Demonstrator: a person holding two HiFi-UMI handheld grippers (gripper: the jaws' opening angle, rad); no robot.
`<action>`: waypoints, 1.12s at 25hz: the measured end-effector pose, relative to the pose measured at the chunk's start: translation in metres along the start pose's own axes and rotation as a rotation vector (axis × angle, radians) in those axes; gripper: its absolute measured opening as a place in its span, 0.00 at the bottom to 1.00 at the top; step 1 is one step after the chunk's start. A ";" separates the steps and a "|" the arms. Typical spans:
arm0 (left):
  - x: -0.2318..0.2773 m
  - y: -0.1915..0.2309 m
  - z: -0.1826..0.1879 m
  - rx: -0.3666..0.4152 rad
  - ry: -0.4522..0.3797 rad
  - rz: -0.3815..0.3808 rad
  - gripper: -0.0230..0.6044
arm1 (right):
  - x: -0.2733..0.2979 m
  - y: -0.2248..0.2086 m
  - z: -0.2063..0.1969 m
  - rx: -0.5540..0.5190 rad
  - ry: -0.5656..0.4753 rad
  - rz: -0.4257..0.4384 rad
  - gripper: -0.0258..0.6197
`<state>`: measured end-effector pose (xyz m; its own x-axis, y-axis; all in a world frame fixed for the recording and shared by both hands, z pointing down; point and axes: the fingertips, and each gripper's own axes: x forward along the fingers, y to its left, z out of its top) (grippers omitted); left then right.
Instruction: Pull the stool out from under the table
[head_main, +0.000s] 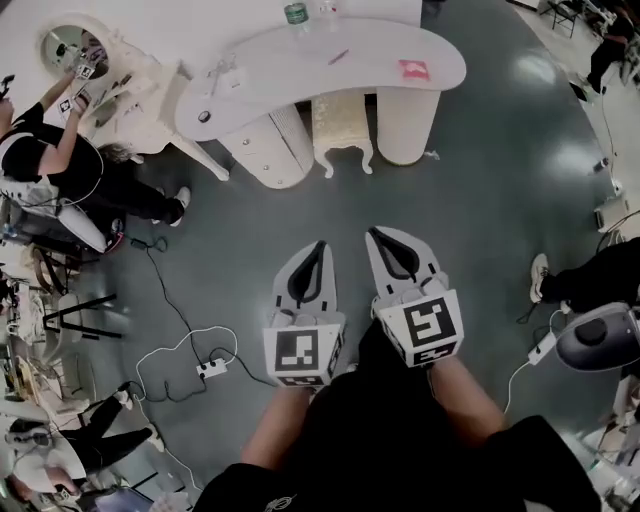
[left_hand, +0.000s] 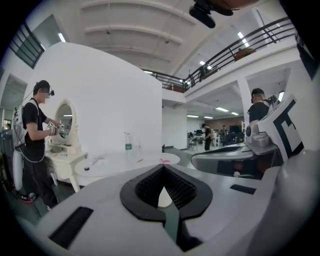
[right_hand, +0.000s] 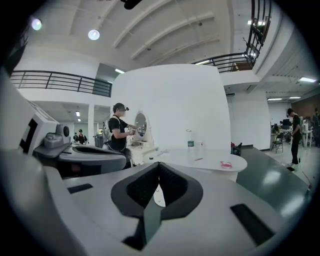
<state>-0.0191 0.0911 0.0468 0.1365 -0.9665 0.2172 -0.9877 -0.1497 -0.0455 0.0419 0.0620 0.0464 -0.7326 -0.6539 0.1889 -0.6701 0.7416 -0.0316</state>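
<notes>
White curved worktop (head_main: 380, 60): bottle (head_main: 296, 14) at far edge, thin pink stick (head_main: 338, 57) mid, pink packet (head_main: 414, 69) near right end, small dark round thing (head_main: 204, 116) at left end. Glossy grey floor (head_main: 480, 220): stool (head_main: 342, 130) tucked partly under worktop, power strip (head_main: 211, 369) nearer.

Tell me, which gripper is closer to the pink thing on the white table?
Right. The right gripper is held short of the table, on the side where the pink item lies. The left gripper is beside it, farther left of the item.
</notes>
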 end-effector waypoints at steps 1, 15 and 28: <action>0.015 0.000 0.001 -0.002 0.008 -0.003 0.05 | 0.008 -0.011 0.003 -0.004 -0.001 0.002 0.05; 0.113 -0.010 -0.031 -0.027 0.129 -0.044 0.05 | 0.063 -0.098 -0.041 0.026 0.112 0.011 0.05; 0.139 0.094 -0.029 -0.111 0.083 -0.030 0.05 | 0.153 -0.062 -0.012 -0.001 0.112 -0.027 0.05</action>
<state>-0.0953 -0.0515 0.1015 0.1637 -0.9409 0.2966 -0.9863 -0.1497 0.0695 -0.0277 -0.0823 0.0893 -0.6962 -0.6528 0.2986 -0.6893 0.7241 -0.0241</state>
